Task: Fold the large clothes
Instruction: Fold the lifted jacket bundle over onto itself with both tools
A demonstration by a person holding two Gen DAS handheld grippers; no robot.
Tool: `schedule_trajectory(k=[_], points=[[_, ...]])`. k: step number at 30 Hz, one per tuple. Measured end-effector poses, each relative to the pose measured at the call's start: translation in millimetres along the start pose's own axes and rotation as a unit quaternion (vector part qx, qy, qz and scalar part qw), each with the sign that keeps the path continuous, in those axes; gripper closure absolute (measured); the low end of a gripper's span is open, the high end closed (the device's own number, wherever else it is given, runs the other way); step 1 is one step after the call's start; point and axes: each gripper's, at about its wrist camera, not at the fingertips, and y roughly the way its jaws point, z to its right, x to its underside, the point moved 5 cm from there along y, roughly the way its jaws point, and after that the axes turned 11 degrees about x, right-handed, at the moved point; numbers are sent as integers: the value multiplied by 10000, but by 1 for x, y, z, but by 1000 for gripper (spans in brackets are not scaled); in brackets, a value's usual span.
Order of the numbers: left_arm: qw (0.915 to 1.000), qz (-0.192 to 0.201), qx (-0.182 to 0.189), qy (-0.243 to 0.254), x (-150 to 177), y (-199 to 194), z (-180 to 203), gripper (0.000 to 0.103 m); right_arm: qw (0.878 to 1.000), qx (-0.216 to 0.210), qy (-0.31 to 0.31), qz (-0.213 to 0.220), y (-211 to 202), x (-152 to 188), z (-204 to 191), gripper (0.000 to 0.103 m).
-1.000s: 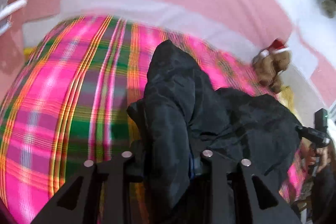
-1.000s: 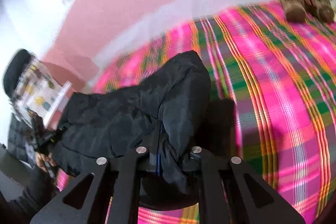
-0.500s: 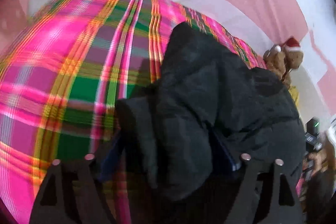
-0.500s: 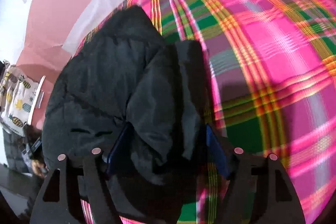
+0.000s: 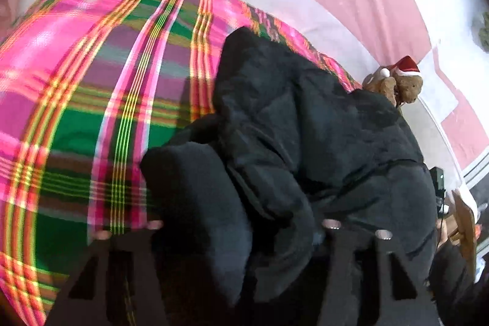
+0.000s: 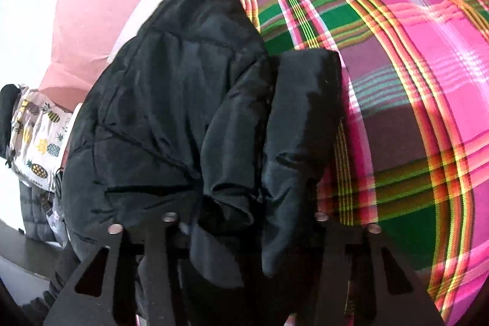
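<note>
Both grippers closing — jacket [image 5: 305, 124] between, grip unclear

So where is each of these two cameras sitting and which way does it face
Left wrist: on the left tongs, angled down across the black jacket toward a teddy bear; own closing fingers show, jacket between.
Right wrist: on the right tongs, angled down at the jacket; closing fingers likewise.
Shared: jacket, plaid blanket.
</note>
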Motion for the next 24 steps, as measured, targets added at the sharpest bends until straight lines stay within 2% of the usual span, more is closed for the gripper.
schedule_trajectory(k=[3, 12, 18, 24], points=[[9994, 69, -213, 256, -7, -10, 17, 67, 9997, 136, -154, 144, -12, -2, -14, 75], [9951, 459, -300, 820, -51, -55, 60, 69, 9977, 22, -321, 602, -58, -11, -46, 79], [9925, 692, -455, 900, -91, -77, 51, 69, 9951, -173, -399, 884, -61, -36, -79, 79], [9895, 838, -718, 937, -131, -86, 17, 68, 9935, -291, -442, 1010, -32, -74, -118, 79]])
